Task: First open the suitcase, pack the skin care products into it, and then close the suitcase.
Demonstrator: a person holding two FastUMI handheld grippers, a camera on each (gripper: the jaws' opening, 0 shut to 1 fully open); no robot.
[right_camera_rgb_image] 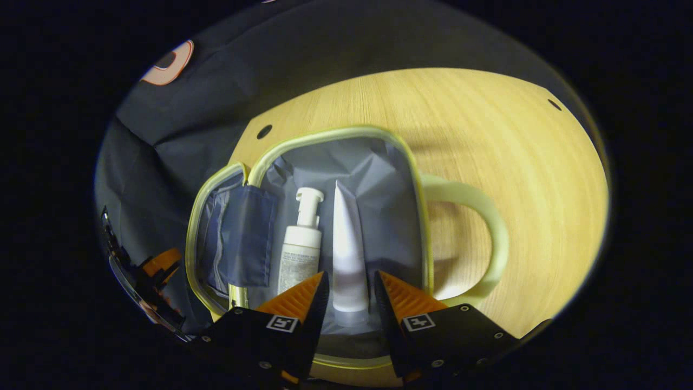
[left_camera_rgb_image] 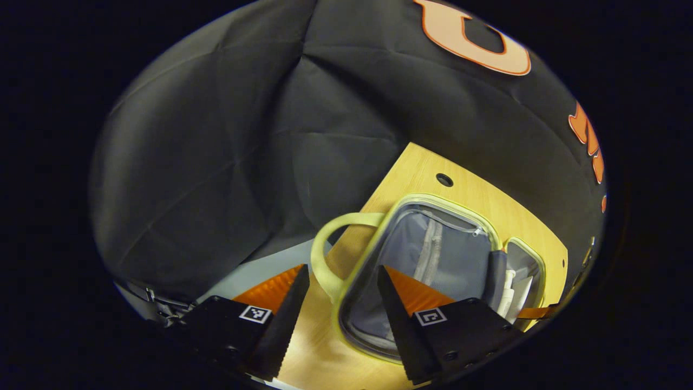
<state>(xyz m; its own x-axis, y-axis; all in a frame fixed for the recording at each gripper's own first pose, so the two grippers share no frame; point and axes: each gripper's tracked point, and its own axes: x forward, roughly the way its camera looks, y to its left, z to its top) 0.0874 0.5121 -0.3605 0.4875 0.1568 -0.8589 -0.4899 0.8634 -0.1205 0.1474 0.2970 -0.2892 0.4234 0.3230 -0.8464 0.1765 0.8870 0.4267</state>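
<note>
Suitcase (right_camera_rgb_image: 346, 162) lies open on the table (right_camera_rgb_image: 514, 151), handle at 3 o'clock. Pump bottle (right_camera_rgb_image: 299, 252) and tube (right_camera_rgb_image: 346, 254) lie inside, side by side. Right gripper (right_camera_rgb_image: 346, 303) fingers straddle the tube's cap end, contact unclear. Left gripper (left_camera_rgb_image: 342, 309) spread, empty. Judged remaining: closing.

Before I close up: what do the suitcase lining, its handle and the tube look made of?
Lining: thin grey fabric, likely nylon; it creases and has a slight sheen. Handle: smooth matte pale green loop, probably rubber or soft plastic. Tube: white, smooth, likely squeezable plastic.
</note>
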